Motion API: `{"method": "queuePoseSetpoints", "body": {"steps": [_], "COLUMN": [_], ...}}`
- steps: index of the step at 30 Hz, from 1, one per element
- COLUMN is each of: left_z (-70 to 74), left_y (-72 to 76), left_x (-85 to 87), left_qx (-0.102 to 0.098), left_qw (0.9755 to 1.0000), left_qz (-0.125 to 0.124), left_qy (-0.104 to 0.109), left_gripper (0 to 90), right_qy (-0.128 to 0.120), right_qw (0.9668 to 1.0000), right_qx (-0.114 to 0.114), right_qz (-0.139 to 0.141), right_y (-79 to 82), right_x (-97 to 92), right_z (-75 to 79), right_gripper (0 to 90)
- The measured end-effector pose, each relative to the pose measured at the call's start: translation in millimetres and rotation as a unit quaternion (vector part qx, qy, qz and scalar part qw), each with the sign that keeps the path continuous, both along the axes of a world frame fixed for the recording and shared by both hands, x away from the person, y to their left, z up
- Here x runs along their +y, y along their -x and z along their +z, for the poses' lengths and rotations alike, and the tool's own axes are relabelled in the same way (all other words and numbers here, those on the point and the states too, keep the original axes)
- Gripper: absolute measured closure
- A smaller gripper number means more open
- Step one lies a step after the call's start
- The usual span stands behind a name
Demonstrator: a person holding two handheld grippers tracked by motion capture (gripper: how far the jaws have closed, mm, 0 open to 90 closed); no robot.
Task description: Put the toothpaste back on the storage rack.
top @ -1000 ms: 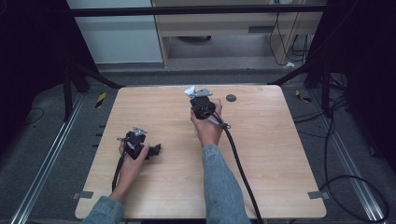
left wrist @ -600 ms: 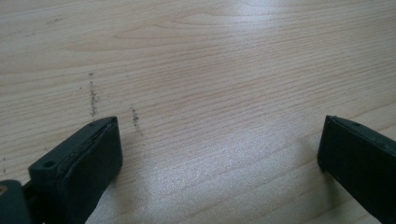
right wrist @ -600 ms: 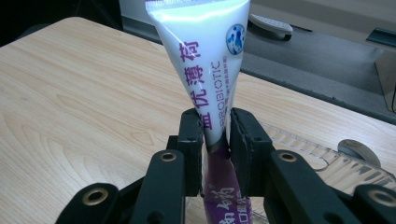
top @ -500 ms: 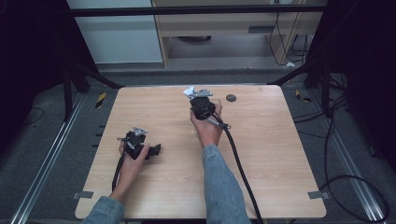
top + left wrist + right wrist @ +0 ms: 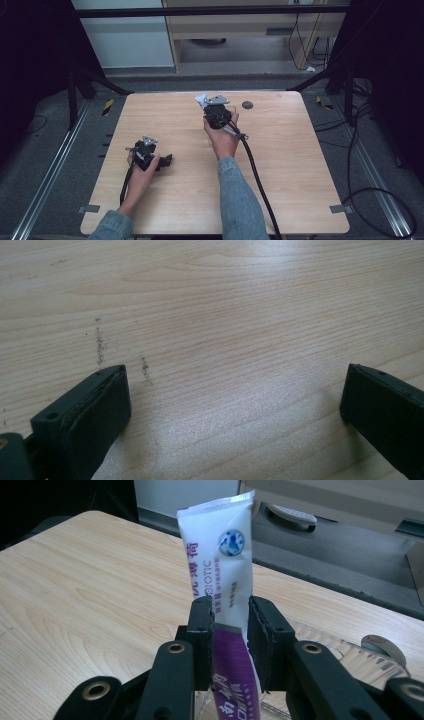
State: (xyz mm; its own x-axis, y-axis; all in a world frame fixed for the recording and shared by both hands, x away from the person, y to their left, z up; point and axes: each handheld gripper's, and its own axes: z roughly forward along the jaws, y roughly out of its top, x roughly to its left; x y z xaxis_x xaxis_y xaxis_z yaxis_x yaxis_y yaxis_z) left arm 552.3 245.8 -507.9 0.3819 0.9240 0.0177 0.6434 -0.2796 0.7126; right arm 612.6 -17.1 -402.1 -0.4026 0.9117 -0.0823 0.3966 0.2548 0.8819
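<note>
White and purple tube (image 5: 226,575) clamped upright in right gripper (image 5: 230,630) near table's (image 5: 300,165) far edge, left gripper (image 5: 235,400) held wide over bare wood, small dark disc (image 5: 247,105) beside far edge.

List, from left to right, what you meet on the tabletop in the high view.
Left tongs in the person's left hand → white and purple tube held in the right tongs → small dark round object near the table's far edge.

Sachet (image 5: 223,560) print: "BIOTIC" in Latin capitals, beside Chinese characters
Sachet logo: round blue emblem, too small to read
</note>
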Motion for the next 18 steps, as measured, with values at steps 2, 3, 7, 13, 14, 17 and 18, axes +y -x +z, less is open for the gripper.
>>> {"method": "queuePoseSetpoints", "body": {"steps": [2,3,7,13,14,17,18], "left_z": [0.0,0.0,0.0,0.0,0.0,0.0,0.0], "left_y": [-0.1,-0.1,-0.1,-0.2,-0.2,-0.2,-0.2], "left_x": [0.0,0.0,0.0,-0.1,-0.1,-0.1,-0.1], "left_qx": [0.000,0.000,0.000,0.000,0.000,0.000,0.000], "left_qw": [1.0000,1.0000,1.0000,1.0000,1.0000,1.0000,1.0000], "left_qz": [0.000,0.000,0.000,0.000,0.000,0.000,0.000], "left_qy": [0.000,0.000,0.000,0.000,0.000,0.000,0.000], "left_gripper": [0.0,0.0,0.0,0.0,0.0,0.0,0.0], "right_qy": [-0.001,-0.002,-0.006,-0.008,-0.009,-0.009,-0.011], "right_qw": [1.0000,1.0000,1.0000,0.9999,0.9999,0.9999,0.9999], "right_qx": [-0.003,-0.003,-0.006,-0.005,-0.005,-0.002,-0.002], "right_qz": [-0.001,-0.002,-0.005,-0.008,-0.008,-0.010,-0.010], "right_y": [0.8,1.2,2.6,4.0,4.4,5.6,6.0], "right_x": [-1.9,-2.9,-7.6,-14.1,-15.1,-18.8,-20.3], "right_z": [1.8,2.9,6.0,8.0,8.2,9.3,9.8], "right_gripper": [72.1,72.1,72.1,71.9,71.8,71.2,71.2]}}
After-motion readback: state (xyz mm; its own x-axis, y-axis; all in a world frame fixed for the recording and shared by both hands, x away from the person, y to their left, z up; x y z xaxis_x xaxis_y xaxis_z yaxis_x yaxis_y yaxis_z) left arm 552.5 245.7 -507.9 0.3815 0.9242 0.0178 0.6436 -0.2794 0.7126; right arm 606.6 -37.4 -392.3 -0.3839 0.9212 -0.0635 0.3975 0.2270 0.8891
